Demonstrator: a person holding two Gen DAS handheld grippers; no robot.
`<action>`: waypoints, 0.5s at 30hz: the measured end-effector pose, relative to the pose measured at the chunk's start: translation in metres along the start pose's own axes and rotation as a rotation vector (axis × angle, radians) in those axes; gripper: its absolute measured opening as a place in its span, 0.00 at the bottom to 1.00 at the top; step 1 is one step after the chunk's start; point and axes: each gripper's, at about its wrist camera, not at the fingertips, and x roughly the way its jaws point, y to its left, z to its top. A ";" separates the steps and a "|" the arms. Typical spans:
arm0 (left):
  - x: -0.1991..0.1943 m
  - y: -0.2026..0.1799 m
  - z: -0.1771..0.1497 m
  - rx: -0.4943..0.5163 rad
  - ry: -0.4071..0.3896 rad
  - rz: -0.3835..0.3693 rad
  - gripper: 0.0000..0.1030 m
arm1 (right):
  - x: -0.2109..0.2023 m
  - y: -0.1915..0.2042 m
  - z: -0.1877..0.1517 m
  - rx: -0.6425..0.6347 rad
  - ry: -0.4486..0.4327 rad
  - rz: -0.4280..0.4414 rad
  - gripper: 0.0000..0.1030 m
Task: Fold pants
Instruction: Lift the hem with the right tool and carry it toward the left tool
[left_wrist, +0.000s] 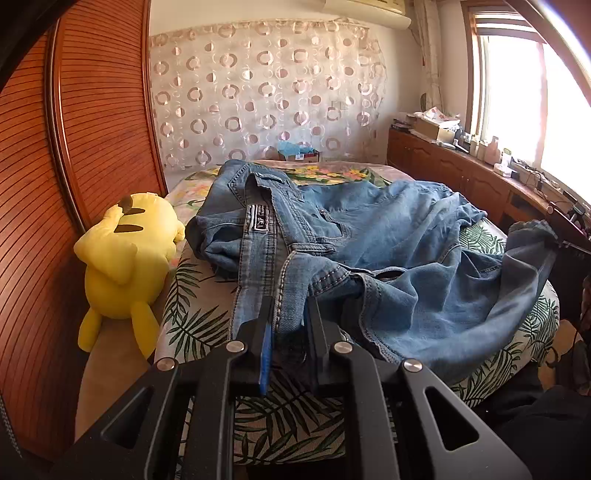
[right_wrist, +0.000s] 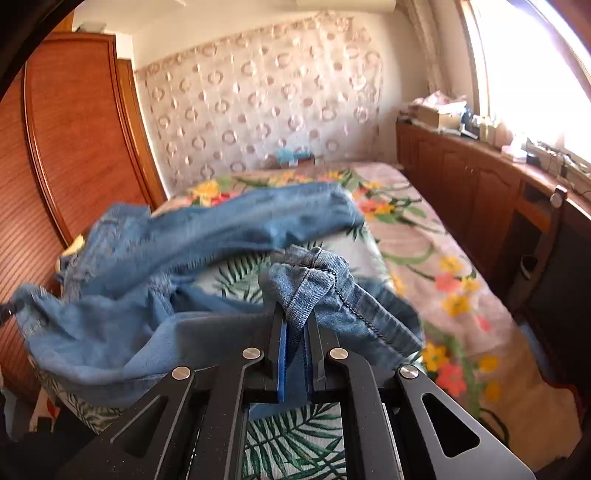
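On the bed (left_wrist: 192, 317), jeans (left_wrist: 388, 236) lengthwise left-right, both grippers' fingers (left_wrist: 264, 321) clamping them.

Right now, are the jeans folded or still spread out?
Not folded: the jeans lie crumpled across the bed, both grippers pinching edges.
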 end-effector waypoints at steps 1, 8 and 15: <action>0.000 0.001 0.001 -0.001 -0.001 0.000 0.16 | -0.007 -0.001 0.004 0.003 -0.027 -0.002 0.07; -0.013 0.001 0.019 -0.022 -0.061 -0.024 0.16 | -0.034 0.002 0.021 -0.015 -0.146 -0.027 0.06; -0.022 0.000 0.045 -0.009 -0.122 -0.020 0.15 | -0.037 0.010 0.026 -0.044 -0.197 -0.039 0.06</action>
